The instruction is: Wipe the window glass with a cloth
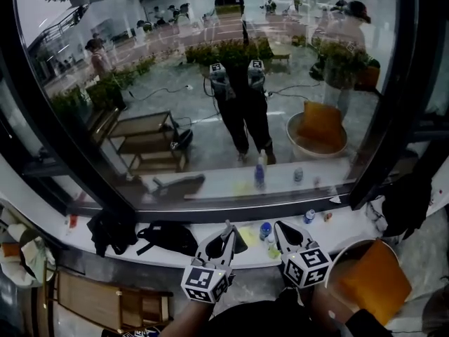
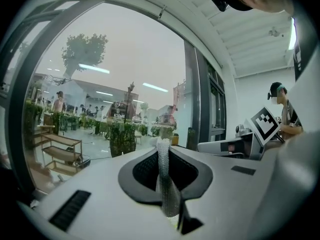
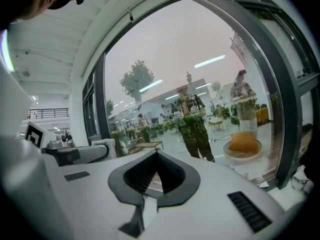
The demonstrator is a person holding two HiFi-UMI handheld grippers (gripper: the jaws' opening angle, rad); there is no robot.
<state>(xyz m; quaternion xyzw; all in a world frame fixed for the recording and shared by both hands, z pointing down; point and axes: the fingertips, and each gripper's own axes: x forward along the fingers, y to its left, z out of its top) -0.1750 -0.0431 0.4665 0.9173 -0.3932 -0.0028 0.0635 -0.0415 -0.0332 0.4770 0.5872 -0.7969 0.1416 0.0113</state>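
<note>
The window glass [image 1: 210, 83] fills the head view and mirrors a person and both grippers. My left gripper [image 1: 227, 229] is held low in front of the sill; in the left gripper view [image 2: 163, 145] its jaws are shut on a narrow strip of white textured cloth [image 2: 164, 179] that stands up between the pads. My right gripper [image 1: 279, 227] is level with it just to the right, with its jaws [image 3: 155, 153] shut tip to tip and nothing between them. Both point at the glass [image 2: 125, 84] [image 3: 200, 84] without touching it.
A white sill [image 1: 337, 227] runs under the window with black bags [image 1: 168, 236], a yellow rag [image 1: 249, 236], a blue bottle [image 1: 264, 230] and a can [image 1: 309, 216] on it. An orange chair [image 1: 375, 279] stands at right. The dark window frame [image 1: 382, 118] edges the pane.
</note>
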